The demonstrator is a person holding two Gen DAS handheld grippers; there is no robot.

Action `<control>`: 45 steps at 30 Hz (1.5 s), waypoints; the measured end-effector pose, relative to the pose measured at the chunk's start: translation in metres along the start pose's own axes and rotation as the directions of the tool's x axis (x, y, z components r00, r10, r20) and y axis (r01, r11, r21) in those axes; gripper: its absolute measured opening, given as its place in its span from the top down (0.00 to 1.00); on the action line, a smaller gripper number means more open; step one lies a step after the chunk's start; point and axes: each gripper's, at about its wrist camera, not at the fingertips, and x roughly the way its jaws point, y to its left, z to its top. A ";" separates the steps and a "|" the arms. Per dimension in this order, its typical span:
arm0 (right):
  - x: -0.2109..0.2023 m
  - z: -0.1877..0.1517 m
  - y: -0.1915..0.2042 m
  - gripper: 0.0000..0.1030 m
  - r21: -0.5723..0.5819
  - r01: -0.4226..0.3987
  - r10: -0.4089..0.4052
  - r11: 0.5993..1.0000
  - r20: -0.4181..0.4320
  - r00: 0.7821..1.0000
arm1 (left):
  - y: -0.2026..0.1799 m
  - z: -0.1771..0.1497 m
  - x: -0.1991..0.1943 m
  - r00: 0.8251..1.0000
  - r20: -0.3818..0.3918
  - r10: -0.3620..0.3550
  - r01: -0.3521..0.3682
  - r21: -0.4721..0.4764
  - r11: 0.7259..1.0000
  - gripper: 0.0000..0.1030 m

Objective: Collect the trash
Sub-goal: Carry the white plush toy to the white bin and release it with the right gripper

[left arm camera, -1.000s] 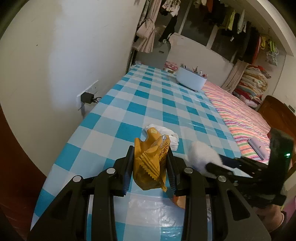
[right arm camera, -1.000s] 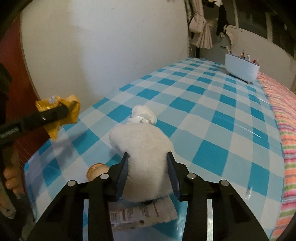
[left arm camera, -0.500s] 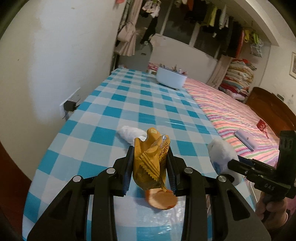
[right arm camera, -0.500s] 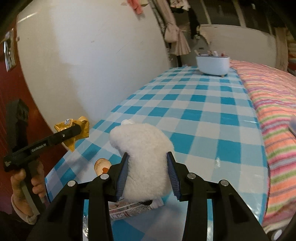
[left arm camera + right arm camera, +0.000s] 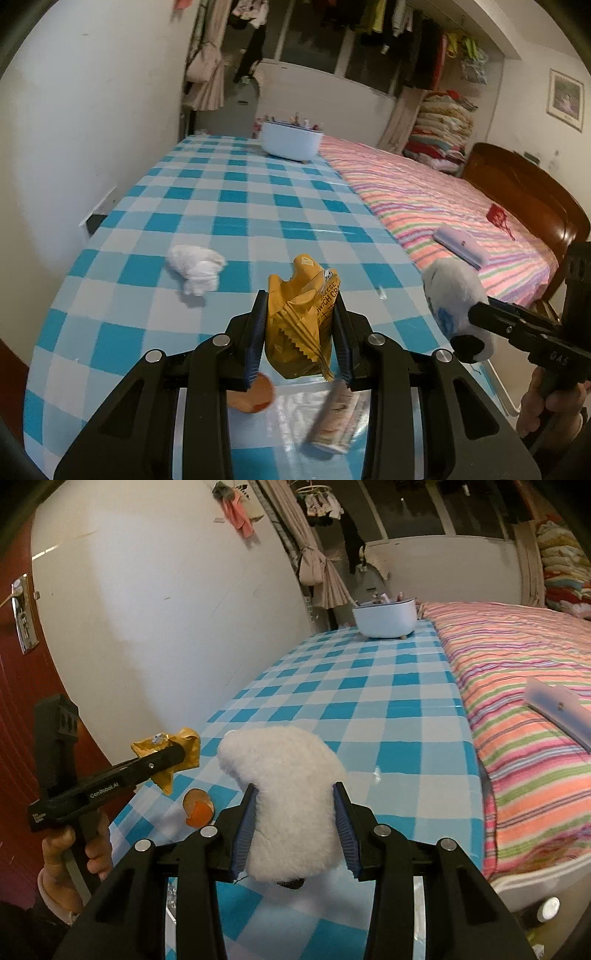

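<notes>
Blue-checked cloth on surface, white tub at far end, striped bed alongside, left hand-held gripper clamped on yellow wrapper, right hand-held gripper clamped on white fleecy item.

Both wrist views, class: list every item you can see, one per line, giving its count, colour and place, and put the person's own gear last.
Snack wrapper: one, yellow, clamped in the left gripper.
Fluffy toy: one, white, clamped in the right gripper.
Crumpled tissue: one, white, lying on the checked cloth.
Peel piece: one, orange, on the cloth near the front edge.
Printed packet: one, pale, blurred, at the front edge.
Tub: one, white, at the table's far end, small items inside.
Tablecloth: one, blue and white checks.
Bedspread: one, pink stripes, beside the table.
Flat case: one, lilac, on the bedspread.
Left gripper: one, black.
Right gripper: one, black.
</notes>
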 end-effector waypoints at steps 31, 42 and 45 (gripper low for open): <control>-0.129 -0.051 -0.095 0.62 0.311 0.317 -0.384 0.896 0.183 0.905 | -0.124 -0.036 0.028 0.987 -0.069 -0.147 0.159 0.249 0.955 0.69; -0.161 -0.071 -0.110 0.59 0.348 0.394 -0.486 0.851 0.236 0.842 | -0.148 -0.047 0.028 0.979 -0.092 -0.181 0.200 0.284 0.938 0.68; -0.167 -0.074 -0.110 0.59 0.339 0.409 -0.500 0.847 0.248 0.830 | -0.152 -0.048 0.026 0.977 -0.090 -0.195 0.213 0.284 0.935 0.68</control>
